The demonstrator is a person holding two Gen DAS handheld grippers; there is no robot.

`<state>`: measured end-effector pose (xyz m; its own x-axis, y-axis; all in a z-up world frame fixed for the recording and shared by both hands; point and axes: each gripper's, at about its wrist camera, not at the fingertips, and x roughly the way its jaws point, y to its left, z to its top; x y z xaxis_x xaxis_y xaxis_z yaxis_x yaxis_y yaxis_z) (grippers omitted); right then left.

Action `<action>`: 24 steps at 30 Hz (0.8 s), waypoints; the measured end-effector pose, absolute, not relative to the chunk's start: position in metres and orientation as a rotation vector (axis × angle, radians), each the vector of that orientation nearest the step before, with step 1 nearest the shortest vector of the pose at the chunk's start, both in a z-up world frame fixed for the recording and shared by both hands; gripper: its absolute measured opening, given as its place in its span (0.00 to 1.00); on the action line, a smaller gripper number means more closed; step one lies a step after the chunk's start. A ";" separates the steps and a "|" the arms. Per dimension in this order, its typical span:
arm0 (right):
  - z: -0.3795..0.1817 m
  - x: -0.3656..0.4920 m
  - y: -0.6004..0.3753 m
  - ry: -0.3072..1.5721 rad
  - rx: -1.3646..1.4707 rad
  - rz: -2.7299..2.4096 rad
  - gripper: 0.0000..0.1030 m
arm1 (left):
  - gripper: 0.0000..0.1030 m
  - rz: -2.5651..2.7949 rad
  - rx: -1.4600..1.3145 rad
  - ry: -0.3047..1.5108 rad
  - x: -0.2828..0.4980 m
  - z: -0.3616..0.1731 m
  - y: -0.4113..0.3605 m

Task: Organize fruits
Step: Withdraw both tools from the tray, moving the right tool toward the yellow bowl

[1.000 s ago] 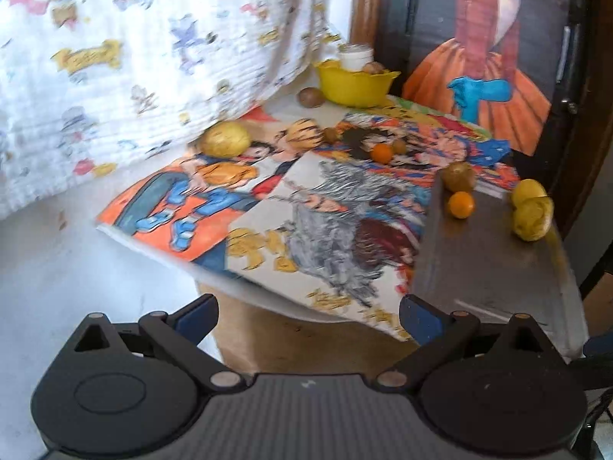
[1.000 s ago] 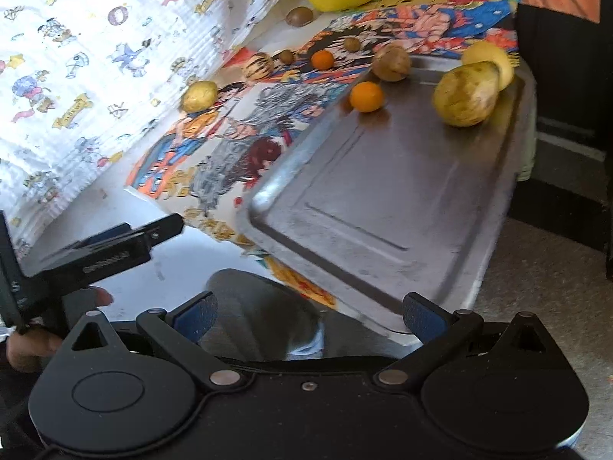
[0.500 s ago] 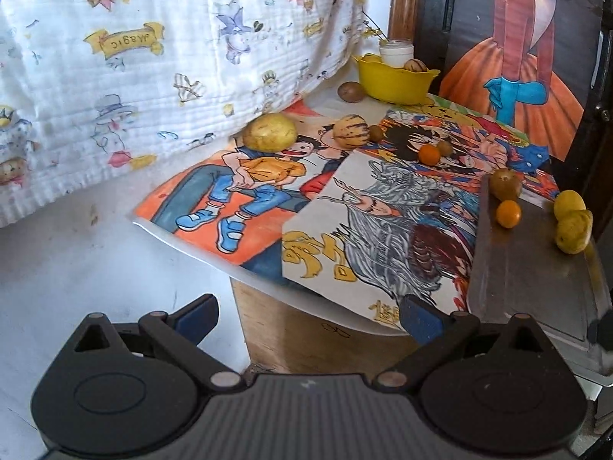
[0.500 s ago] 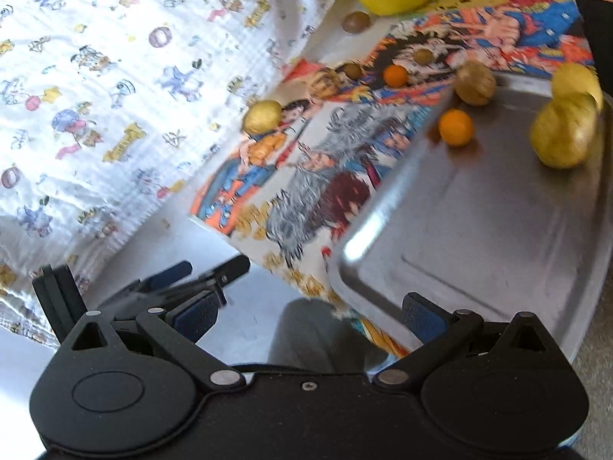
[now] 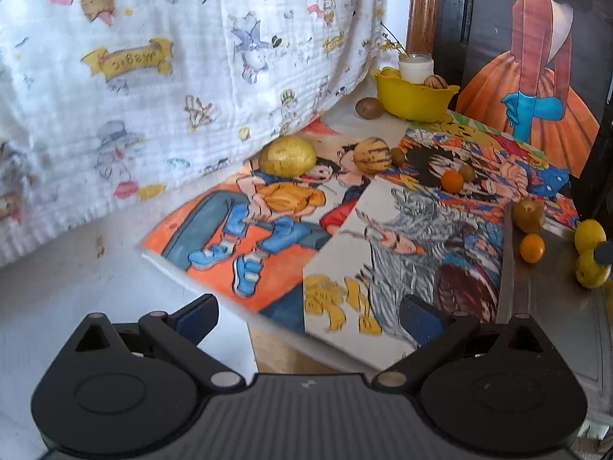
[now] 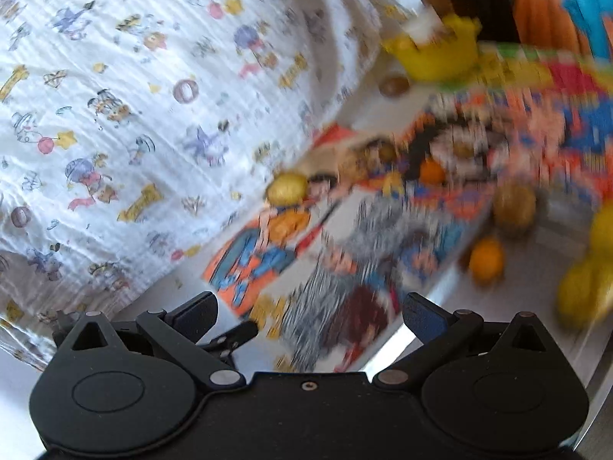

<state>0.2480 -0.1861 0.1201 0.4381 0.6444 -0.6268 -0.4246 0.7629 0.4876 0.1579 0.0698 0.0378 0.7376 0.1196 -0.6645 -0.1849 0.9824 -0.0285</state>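
Fruits lie on painted posters: a yellow mango, a striped melon-like fruit, a small orange and a kiwi. A metal tray at right holds a brown pear, an orange and two yellow fruits. A yellow bowl stands at the back. My left gripper is open and empty, short of the posters. My right gripper is open and empty; its view is blurred, with the mango and tray orange ahead.
A white printed cloth hangs along the left. A painting of an orange dress leans at the back right. A white jar sits in the bowl. The posters overhang a wooden block. The other gripper's tip shows in the right wrist view.
Both grippers have swung left and forward toward the posters. The tray has slid to the right in both views. The right view has become blurred. Both stay open.
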 end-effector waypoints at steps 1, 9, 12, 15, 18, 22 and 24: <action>0.127 0.253 -0.186 0.867 0.242 0.679 0.99 | 1.00 0.163 -0.092 0.717 0.161 0.040 0.070; 0.170 0.301 -0.190 0.621 -0.138 0.743 0.99 | 1.00 0.066 -0.033 0.644 0.194 0.054 0.053; 0.171 0.319 -0.194 0.557 -0.261 0.771 0.99 | 1.00 0.005 -0.003 0.623 0.212 0.057 0.041; 0.166 0.342 -0.200 0.551 -0.339 0.795 0.99 | 1.00 -0.053 0.027 0.603 0.228 0.059 0.030; 0.156 0.364 -0.204 0.559 -0.399 0.827 0.99 | 1.00 -0.104 0.056 0.576 0.244 0.058 0.019; 0.137 0.390 -0.204 0.563 -0.509 0.830 0.99 | 1.00 -0.187 0.083 0.536 0.268 0.055 0.008; 0.126 0.402 -0.201 0.569 -0.598 0.823 0.99 | 1.00 -0.225 0.110 0.512 0.278 0.053 0.002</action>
<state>0.4023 -0.2012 0.1256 0.5539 0.4969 -0.6680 -0.8005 0.5385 -0.2632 0.2779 0.0019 0.0526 0.8480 -0.1855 -0.4964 0.2402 0.9695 0.0481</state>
